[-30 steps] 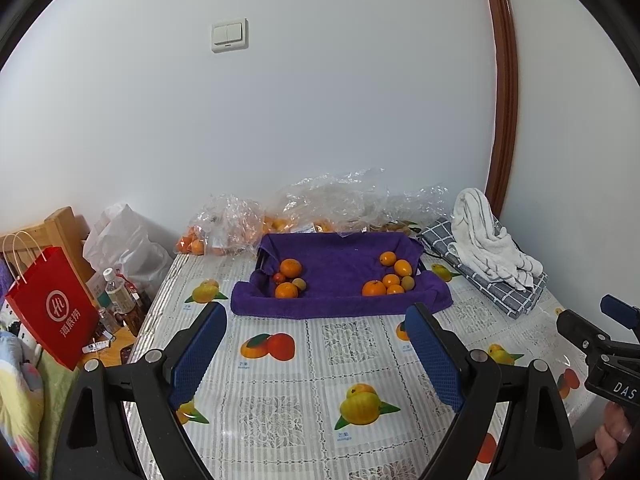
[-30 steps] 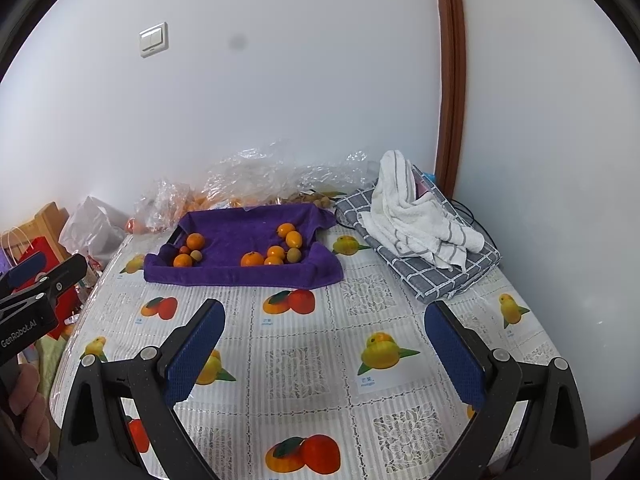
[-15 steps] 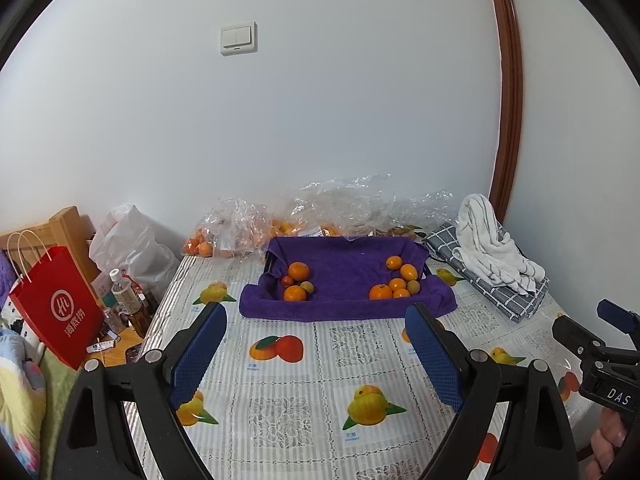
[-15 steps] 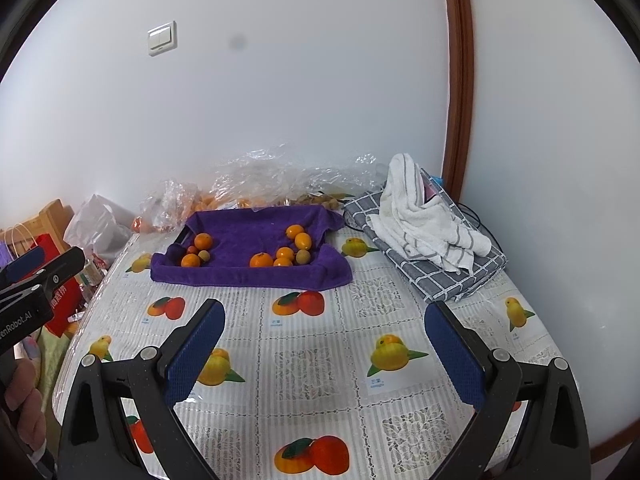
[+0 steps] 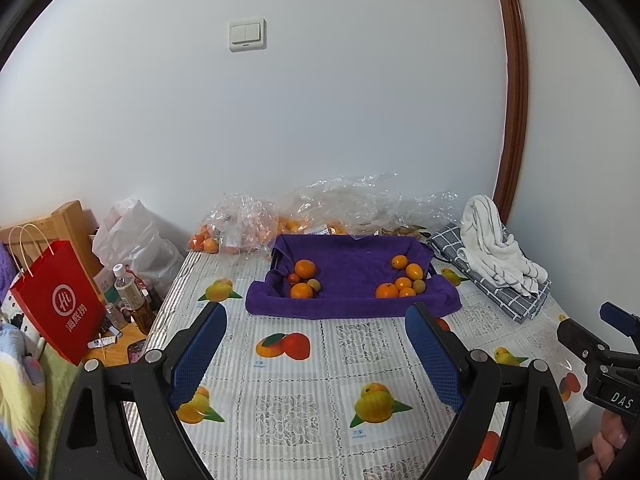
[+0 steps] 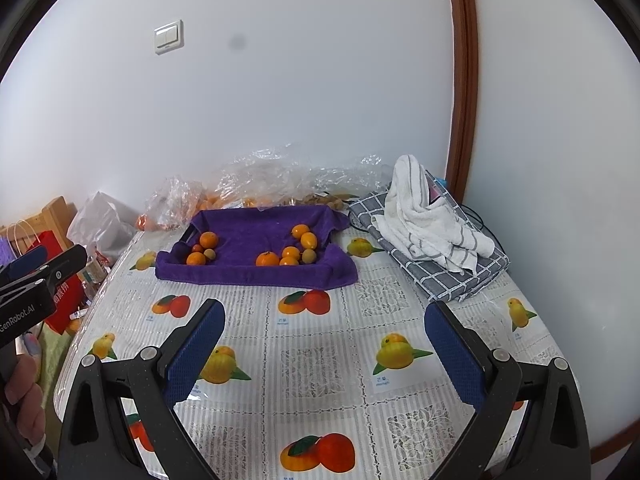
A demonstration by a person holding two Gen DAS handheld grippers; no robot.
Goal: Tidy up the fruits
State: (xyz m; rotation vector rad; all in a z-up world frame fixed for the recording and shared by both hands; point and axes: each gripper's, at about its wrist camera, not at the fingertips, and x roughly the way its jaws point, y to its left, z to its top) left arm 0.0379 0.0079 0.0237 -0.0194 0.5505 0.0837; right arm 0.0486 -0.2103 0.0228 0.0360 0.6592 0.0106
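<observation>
I have both claws pulled back from the fruit: compared with a second ago the purple tray (image 5: 352, 280) sits smaller and farther off in both wrist views, so I am backing away from it rather than closing in. My left claw (image 5: 316, 354) is spread wide with nothing between its blue pads, hanging above the fruit-print cloth on the table (image 5: 320, 408); my right claw (image 6: 326, 358) is spread just as wide and just as empty. The fruit lies in two groups on the purple towel lining the tray: a small cluster of oranges (image 5: 304, 280) at the left end and a larger bunch (image 5: 402, 280) at the right end, with bare towel between them. More fruit sits in clear plastic bags (image 5: 240, 224) behind the tray against the wall. Folded towels (image 6: 428, 224) lie to the right. Judging by the retreat and the two groups, either the sorting is finished or I am resetting for another pick
</observation>
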